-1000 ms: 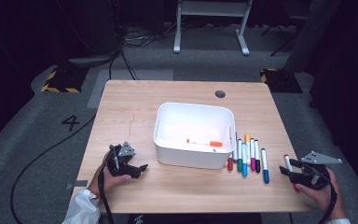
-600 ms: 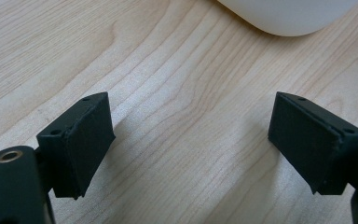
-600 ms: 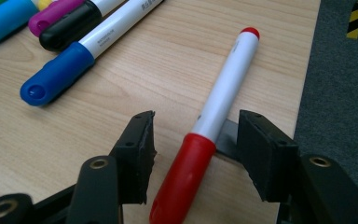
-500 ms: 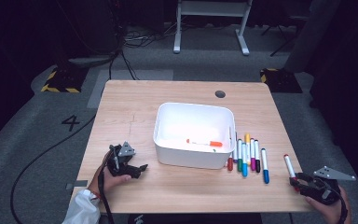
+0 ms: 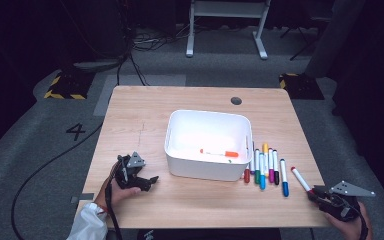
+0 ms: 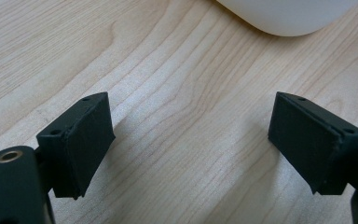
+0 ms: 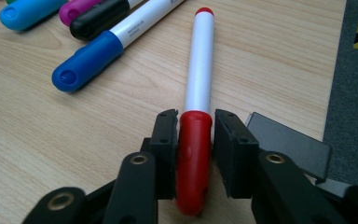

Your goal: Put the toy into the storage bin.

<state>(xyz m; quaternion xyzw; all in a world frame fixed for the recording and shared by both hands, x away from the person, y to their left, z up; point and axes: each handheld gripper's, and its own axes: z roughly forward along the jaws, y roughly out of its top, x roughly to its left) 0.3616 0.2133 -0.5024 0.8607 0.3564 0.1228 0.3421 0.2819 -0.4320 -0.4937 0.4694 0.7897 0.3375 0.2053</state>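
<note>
Right tongs (image 7: 194,154) closing on the red-capped marker (image 7: 198,93)

Their jaws have just been closing and now pinch the marker's cap, the marker lying on the desk (image 5: 140,120) near its right edge, beside the marker row (image 5: 265,167). Left tongs (image 6: 191,140) stand apart over bare wood near the white bin (image 5: 180,160).

Pale wood-grain bench (image 5: 145,120). White bin (image 5: 180,165) holding an orange-capped white marker (image 5: 219,153). Right of the bin, white markers capped red, green, yellow, cyan, magenta, black and blue (image 7: 86,60). Black right tool (image 7: 193,140) grips a red-capped white marker (image 7: 199,79).
</note>
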